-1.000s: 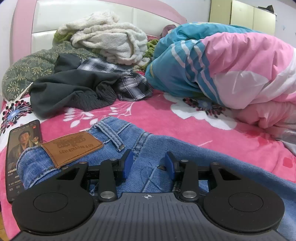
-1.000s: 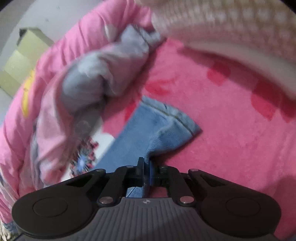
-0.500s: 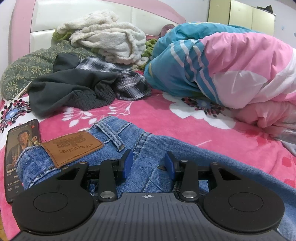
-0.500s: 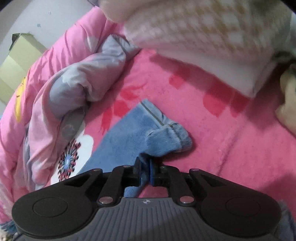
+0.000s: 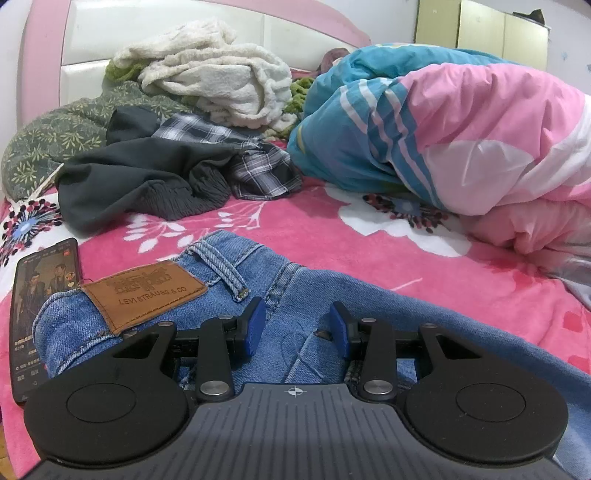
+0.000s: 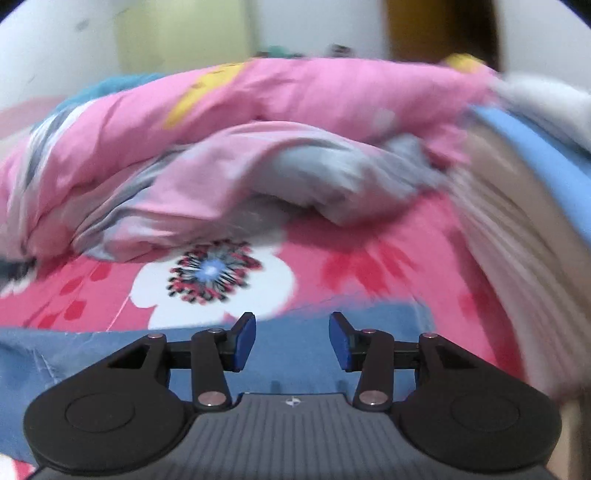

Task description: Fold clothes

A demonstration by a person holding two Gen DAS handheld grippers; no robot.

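A pink flowered bedspread (image 5: pixel 295 236) covers the bed, with bare room in the middle between the piles. On the far right a rolled pink and blue quilt (image 5: pixel 461 133) closes that side; at the far left a dark garment (image 5: pixel 140 173), a checked shirt (image 5: pixel 258 170) and a white fleece (image 5: pixel 221 88) lie heaped against the headboard (image 5: pixel 92 33). The jeans (image 5: pixel 295 295) lie flat at the near edge, waistband and leather patch (image 5: pixel 144 295) to the left, touching a phone (image 5: pixel 40 306) at the left border. The left gripper (image 5: pixel 297 325) sits over the seat of the jeans, its jaws part open with denim below them and nothing pinched, as it was a second ago. In the blurred right wrist view the right gripper (image 6: pixel 291 339) has just been opening: earlier it pinched the jeans hem, now its blue pads (image 6: pixel 245 338) stand apart with nothing between them, raised above the denim (image 6: pixel 295 354).
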